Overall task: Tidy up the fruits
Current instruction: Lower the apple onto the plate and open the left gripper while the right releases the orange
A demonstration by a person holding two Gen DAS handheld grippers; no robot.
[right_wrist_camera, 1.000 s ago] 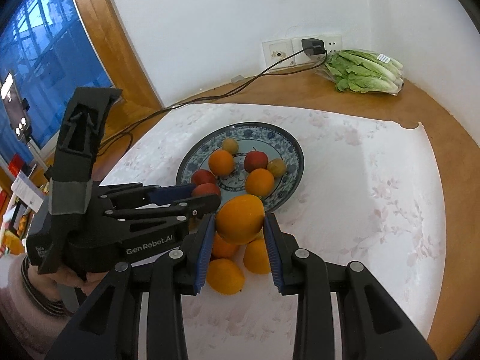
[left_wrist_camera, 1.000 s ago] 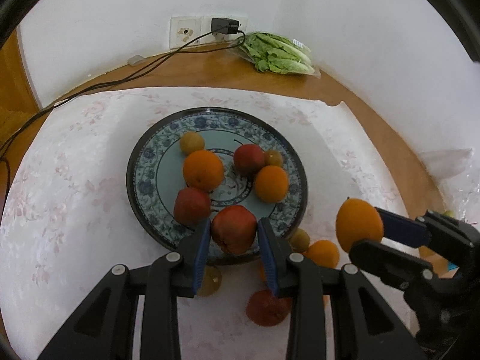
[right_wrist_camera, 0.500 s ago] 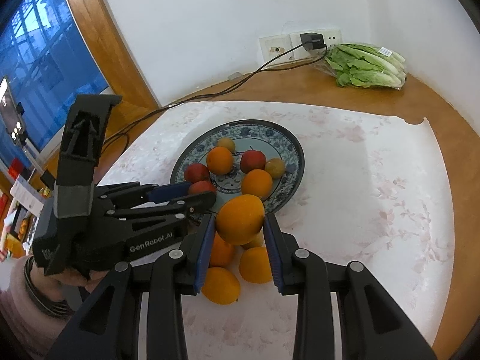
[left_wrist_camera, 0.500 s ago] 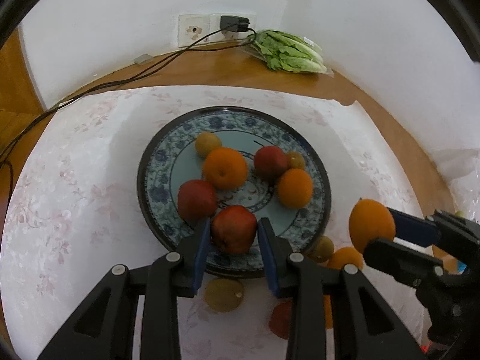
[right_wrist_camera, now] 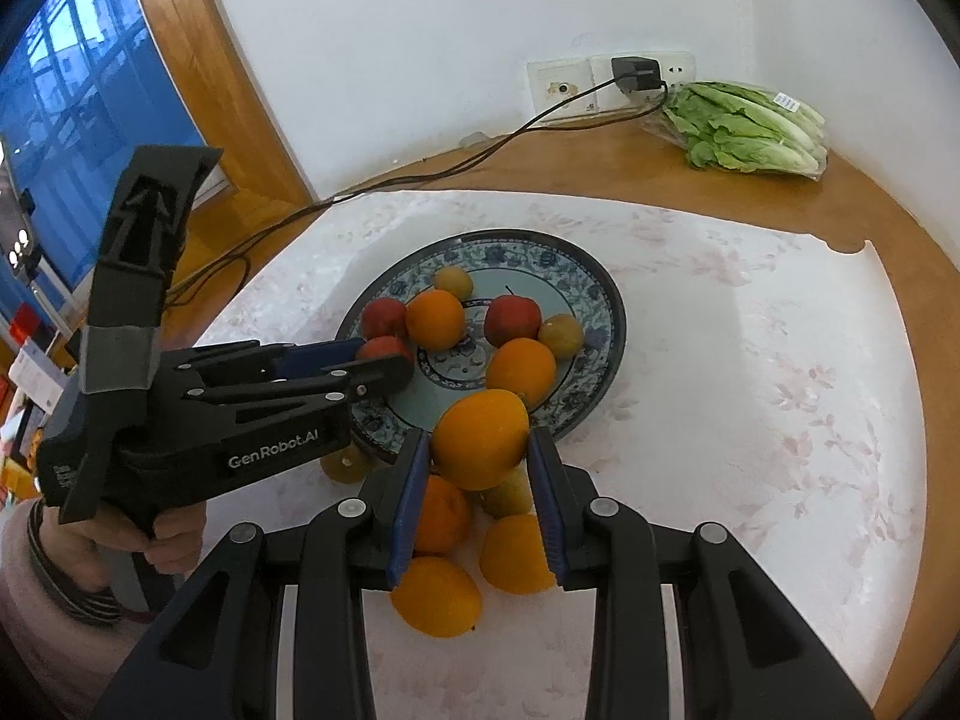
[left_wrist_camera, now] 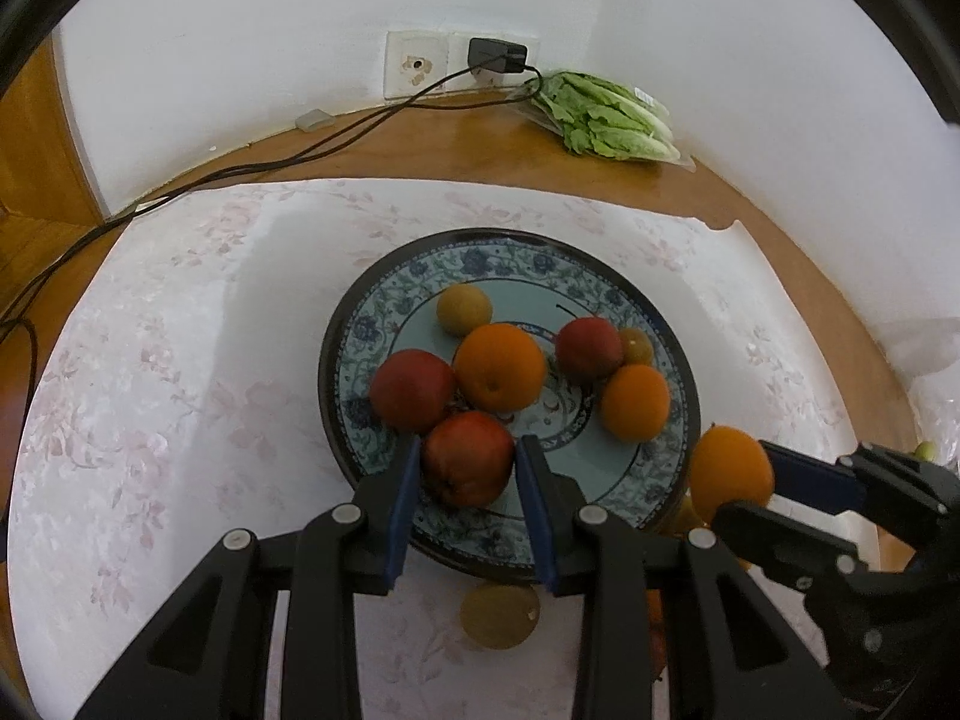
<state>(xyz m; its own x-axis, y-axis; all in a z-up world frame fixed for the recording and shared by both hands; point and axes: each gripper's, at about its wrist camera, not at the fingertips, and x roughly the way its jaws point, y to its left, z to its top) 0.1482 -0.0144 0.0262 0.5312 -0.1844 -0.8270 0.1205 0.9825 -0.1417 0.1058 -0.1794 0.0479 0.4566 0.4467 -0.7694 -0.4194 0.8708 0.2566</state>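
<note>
bagged lettuce [left_wrist_camera: 606, 120] | charger [left_wrist_camera: 497, 54] in wall socket | floral tablecloth [left_wrist_camera: 168, 372]

The room is evenly lit by soft daylight, and the window [right_wrist_camera: 78, 120] on the left glows a saturated blue. The white wall [left_wrist_camera: 240, 60] looks slightly grey rather than bright. Shadows are faint: a pale band falls across the floral cloth [left_wrist_camera: 180, 360] beside the plate [left_wrist_camera: 354, 324], and soft dark patches sit under the fruit. A mild sheen shows on the wooden worktop [left_wrist_camera: 480, 132] near the lettuce [left_wrist_camera: 606, 117]. Both views bend strongly, straight edges curving toward a black ring at the corners. The middle is sharp; the black gripper arms close to the lens look a little soft, and detail smears toward the rim.
</note>
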